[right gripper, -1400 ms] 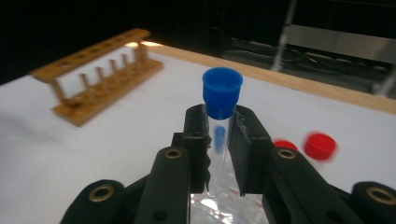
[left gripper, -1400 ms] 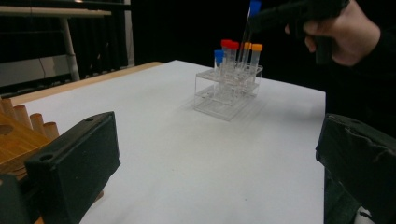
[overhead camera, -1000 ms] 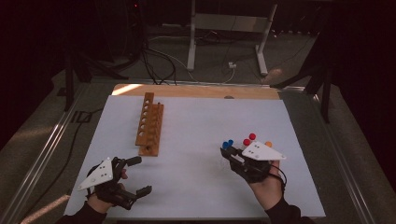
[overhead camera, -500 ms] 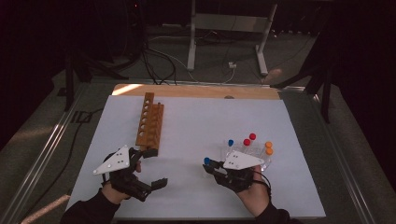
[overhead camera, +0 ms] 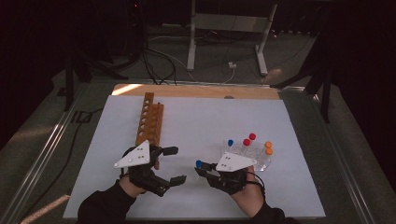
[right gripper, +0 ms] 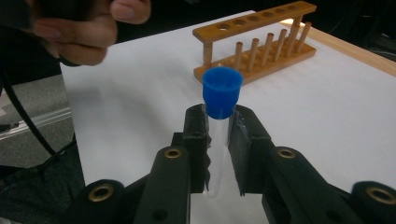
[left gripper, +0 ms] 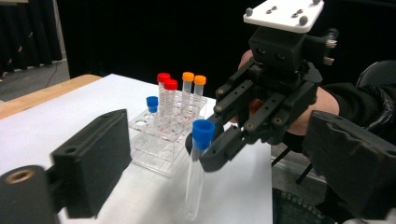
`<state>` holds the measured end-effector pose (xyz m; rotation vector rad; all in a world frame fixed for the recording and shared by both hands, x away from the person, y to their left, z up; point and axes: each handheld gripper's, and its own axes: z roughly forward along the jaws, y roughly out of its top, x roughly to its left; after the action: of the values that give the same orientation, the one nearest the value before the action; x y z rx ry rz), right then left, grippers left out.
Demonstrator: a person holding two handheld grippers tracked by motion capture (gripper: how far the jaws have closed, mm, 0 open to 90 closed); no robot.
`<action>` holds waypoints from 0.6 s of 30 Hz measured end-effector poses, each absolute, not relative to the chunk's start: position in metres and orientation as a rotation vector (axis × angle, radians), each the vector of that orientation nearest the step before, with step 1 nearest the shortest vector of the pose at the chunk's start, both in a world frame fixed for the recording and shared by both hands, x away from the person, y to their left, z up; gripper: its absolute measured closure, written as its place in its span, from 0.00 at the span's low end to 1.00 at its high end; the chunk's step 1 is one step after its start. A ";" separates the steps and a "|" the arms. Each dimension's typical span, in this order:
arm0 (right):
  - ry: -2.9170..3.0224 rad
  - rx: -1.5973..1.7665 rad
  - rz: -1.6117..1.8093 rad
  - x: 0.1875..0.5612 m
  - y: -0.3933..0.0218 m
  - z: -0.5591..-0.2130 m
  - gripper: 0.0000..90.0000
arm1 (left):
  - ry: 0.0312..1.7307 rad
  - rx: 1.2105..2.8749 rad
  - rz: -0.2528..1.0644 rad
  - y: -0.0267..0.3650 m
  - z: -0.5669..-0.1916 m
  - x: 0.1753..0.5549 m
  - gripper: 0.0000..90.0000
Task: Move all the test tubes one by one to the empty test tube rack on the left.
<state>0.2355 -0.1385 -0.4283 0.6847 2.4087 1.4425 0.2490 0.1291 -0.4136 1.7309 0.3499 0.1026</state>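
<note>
A blue-capped test tube (right gripper: 218, 135) is clamped upright just below its cap by the right tool (overhead camera: 201, 169). The left tool (overhead camera: 173, 164), jaws just closing yet empty, is held beside it; the wooden rack (overhead camera: 150, 118) lies beyond.

Left gripper (overhead camera: 173, 164) jaws just closing, still apart; right gripper (overhead camera: 201, 168) jaws clamped.

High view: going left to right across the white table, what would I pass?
Left gripper → blue-capped tube clamped in the right gripper → clear rack with the other capped tubes.
</note>
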 end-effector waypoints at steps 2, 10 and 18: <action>2.417 0.678 1.444 0.235 -0.136 -0.428 0.86 | 0.346 1.744 0.107 0.124 -0.413 0.250 0.22; 2.425 0.667 1.446 0.234 -0.133 -0.428 0.86 | 0.342 1.759 0.138 0.112 -0.416 0.253 0.51; 2.434 0.659 1.440 0.233 -0.130 -0.428 0.86 | 0.322 1.785 0.124 0.105 -0.420 0.257 0.69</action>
<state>0.2335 -0.1302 -0.4278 0.6594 2.4345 1.4399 0.2566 0.1047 -0.4202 1.7851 0.3225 0.1236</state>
